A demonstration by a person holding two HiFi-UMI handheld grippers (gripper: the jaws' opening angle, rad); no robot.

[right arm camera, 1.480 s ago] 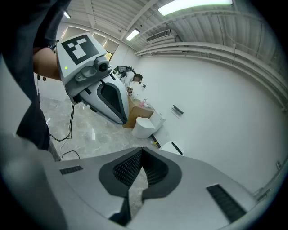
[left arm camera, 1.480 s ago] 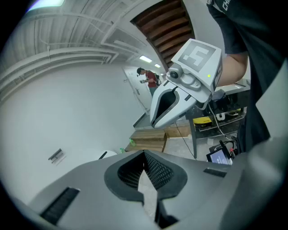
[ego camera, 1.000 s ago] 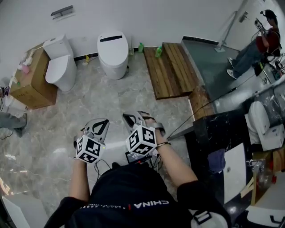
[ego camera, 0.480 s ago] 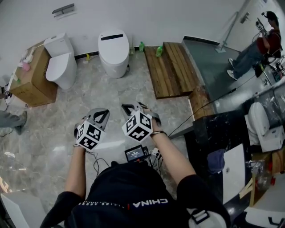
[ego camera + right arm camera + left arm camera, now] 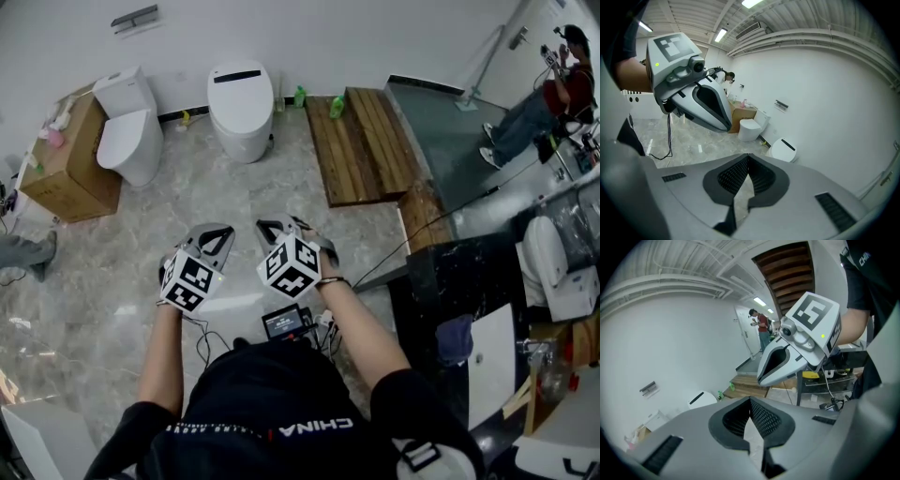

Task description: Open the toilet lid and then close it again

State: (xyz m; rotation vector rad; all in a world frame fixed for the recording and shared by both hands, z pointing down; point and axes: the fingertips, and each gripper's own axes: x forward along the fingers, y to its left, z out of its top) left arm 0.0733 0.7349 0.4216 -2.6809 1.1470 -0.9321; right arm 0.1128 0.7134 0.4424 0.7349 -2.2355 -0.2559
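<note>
Two white toilets stand against the far wall, both with lids down: a rounded one point(image 5: 241, 108) in the middle and one with a tank point(image 5: 131, 131) to its left. My left gripper point(image 5: 214, 234) and right gripper point(image 5: 274, 228) are held side by side over the marble floor, well short of both toilets. Both are shut with nothing between the jaws. The left gripper view shows the rounded toilet point(image 5: 702, 399) beyond its closed jaws and the right gripper point(image 5: 787, 357) alongside. The right gripper view shows both the rounded toilet point(image 5: 783, 149) and the tank toilet point(image 5: 751, 129).
A cardboard box point(image 5: 66, 169) stands left of the tank toilet. A wooden platform point(image 5: 361, 141) lies right of the rounded toilet, with green bottles point(image 5: 298, 97) by the wall. A black counter point(image 5: 450, 300) runs along the right. A person point(image 5: 553, 94) sits at the far right.
Both grippers have moved a little up the picture, toward the toilets. Both stay shut and both lids stay down.
</note>
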